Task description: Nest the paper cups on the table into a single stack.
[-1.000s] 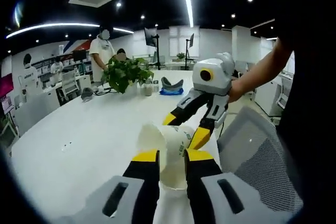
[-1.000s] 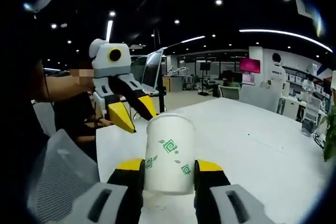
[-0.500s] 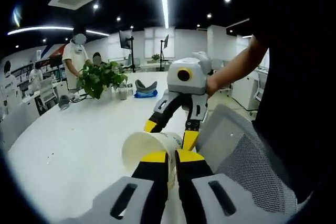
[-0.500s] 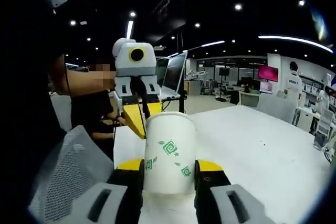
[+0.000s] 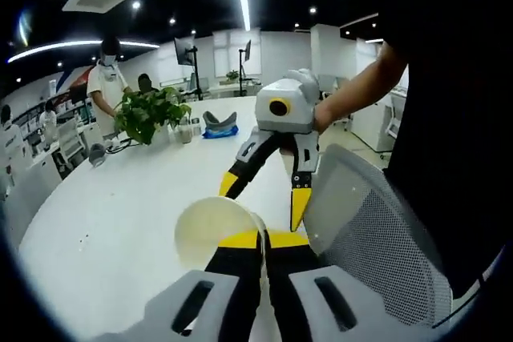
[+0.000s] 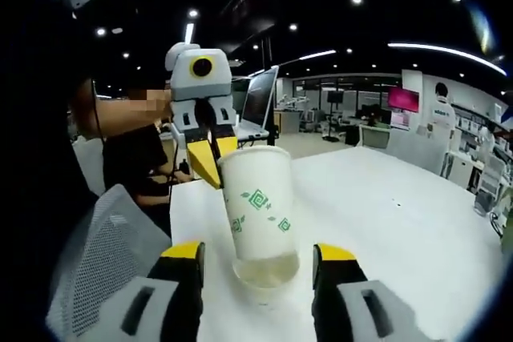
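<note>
While the left hand-held gripper (image 5: 263,238) pinches one paper cup (image 5: 215,230), the right hand-held gripper (image 6: 258,252) gapes.

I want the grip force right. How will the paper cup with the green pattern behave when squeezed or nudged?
The paper cup looks thin-walled, so it probably dents under a hard squeeze. It seems empty and light, likely easy to knock over. Held by its rim in the left gripper, with the right gripper open around it, it may swing or tilt.
</note>
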A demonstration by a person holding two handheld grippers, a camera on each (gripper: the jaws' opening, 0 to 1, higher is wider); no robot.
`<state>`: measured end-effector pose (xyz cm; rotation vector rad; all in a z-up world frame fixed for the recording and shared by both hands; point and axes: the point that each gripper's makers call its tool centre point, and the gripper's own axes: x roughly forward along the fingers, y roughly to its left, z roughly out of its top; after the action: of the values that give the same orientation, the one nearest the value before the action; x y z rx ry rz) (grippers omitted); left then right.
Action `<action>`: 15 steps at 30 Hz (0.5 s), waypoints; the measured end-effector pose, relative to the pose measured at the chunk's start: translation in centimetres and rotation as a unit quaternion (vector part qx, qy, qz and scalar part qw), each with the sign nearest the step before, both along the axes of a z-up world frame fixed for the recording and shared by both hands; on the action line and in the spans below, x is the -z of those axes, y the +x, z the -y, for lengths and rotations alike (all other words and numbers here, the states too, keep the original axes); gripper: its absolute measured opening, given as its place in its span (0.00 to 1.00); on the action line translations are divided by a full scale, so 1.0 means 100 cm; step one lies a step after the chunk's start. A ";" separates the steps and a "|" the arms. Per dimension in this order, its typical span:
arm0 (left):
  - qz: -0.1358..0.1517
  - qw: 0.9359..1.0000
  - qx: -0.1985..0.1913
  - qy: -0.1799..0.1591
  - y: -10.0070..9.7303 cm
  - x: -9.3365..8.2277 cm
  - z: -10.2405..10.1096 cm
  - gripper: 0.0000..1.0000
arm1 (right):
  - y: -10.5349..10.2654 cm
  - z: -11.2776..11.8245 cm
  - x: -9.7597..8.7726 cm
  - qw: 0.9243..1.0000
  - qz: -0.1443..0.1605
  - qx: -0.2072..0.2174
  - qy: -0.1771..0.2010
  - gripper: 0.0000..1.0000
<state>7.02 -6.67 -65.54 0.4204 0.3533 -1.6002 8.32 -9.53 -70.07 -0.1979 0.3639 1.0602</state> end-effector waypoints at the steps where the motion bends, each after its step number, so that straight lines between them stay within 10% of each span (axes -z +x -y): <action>1: 0.004 1.000 0.000 0.005 0.001 0.002 0.000 0.00 | 0.000 0.001 0.001 1.000 -0.002 0.003 -0.001 0.57; 15: 0.025 0.997 0.009 0.071 0.004 0.033 0.004 0.00 | -0.001 0.010 0.012 1.000 -0.014 0.019 -0.006 0.58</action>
<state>7.38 -7.03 -68.86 0.5730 0.4279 -1.5835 8.17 -10.51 -71.28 -0.1868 0.3987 1.0248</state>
